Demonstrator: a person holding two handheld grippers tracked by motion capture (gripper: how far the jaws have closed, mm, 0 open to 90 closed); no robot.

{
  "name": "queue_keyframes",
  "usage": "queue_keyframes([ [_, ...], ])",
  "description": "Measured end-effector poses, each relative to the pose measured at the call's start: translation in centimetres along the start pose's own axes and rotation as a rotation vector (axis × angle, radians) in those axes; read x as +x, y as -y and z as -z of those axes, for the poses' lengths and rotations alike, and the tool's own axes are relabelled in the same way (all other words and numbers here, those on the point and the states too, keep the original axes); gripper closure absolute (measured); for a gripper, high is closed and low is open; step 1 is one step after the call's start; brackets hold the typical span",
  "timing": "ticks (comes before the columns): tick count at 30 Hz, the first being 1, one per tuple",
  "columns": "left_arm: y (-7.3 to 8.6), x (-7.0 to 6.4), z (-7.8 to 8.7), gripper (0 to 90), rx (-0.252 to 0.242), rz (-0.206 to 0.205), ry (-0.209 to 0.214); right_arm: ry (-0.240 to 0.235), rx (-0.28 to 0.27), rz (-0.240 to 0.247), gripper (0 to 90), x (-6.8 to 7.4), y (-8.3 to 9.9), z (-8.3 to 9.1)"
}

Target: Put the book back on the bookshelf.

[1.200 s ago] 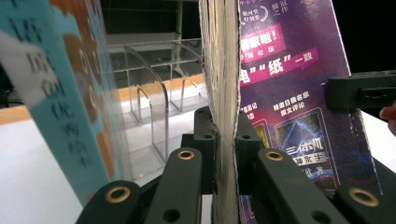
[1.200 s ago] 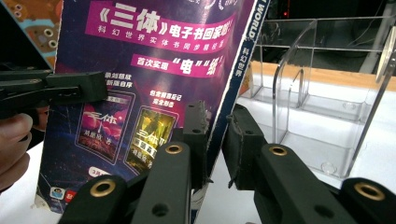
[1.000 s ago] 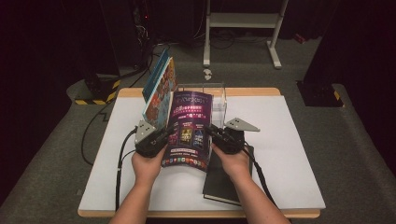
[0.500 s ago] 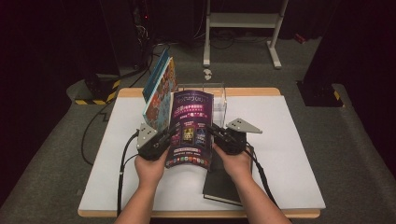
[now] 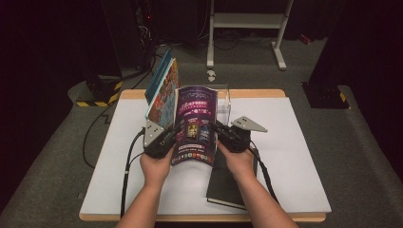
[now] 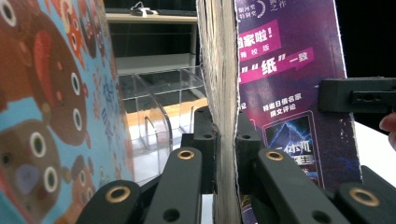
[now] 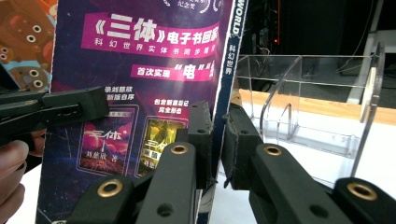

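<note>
A purple magazine [image 5: 195, 124] stands upright over the white table [image 5: 294, 156], held between both grippers. My left gripper [image 5: 172, 134] is shut on its left page edge [image 6: 225, 84], the jaws pinching the paper block. My right gripper [image 5: 219, 132] is shut on its spine side [image 7: 219, 93], near the blue spine strip. In the left gripper view the right gripper's jaw [image 6: 357, 95] lies across the cover; in the right gripper view the left gripper's jaw [image 7: 56, 109] does the same. The magazine's cover [image 7: 140, 70] faces the person.
A clear acrylic rack [image 5: 223, 100] stands just behind the magazine, with a colourful blue picture book [image 5: 161, 90] leaning in its left slot. A black notebook [image 5: 228, 183] lies flat near the front edge under the right forearm. Cables trail off the table's left side.
Both grippers have carried the magazine slightly forward, toward the rack. It stays upright and both grips are unchanged.
</note>
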State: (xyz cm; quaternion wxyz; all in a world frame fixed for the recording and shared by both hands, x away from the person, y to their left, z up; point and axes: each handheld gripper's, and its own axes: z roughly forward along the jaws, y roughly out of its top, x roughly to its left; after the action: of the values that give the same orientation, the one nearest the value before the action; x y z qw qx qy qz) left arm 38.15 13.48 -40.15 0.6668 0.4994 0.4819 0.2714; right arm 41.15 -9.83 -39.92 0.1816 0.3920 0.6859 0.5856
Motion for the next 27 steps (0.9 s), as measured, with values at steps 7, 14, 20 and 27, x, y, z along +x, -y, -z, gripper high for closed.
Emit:
queue_keyframes([
  [7,0.6,0.8,0.4,83.7,-0.007,-0.022,-0.018,-0.014,-0.009,0.012,82.2,0.5,0.7,-1.1],
  [14,1.7,1.5,0.8,83.5,0.006,-0.008,-0.021,-0.019,0.006,0.037,82.0,0.8,1.6,-1.4],
  [20,2.4,1.8,1.4,83.4,-0.003,0.002,-0.011,-0.023,-0.003,0.041,82.2,0.9,2.6,-1.1],
  [27,2.6,1.9,3.0,82.3,-0.006,0.005,0.013,-0.037,-0.012,0.049,82.6,1.4,2.9,0.2],
])
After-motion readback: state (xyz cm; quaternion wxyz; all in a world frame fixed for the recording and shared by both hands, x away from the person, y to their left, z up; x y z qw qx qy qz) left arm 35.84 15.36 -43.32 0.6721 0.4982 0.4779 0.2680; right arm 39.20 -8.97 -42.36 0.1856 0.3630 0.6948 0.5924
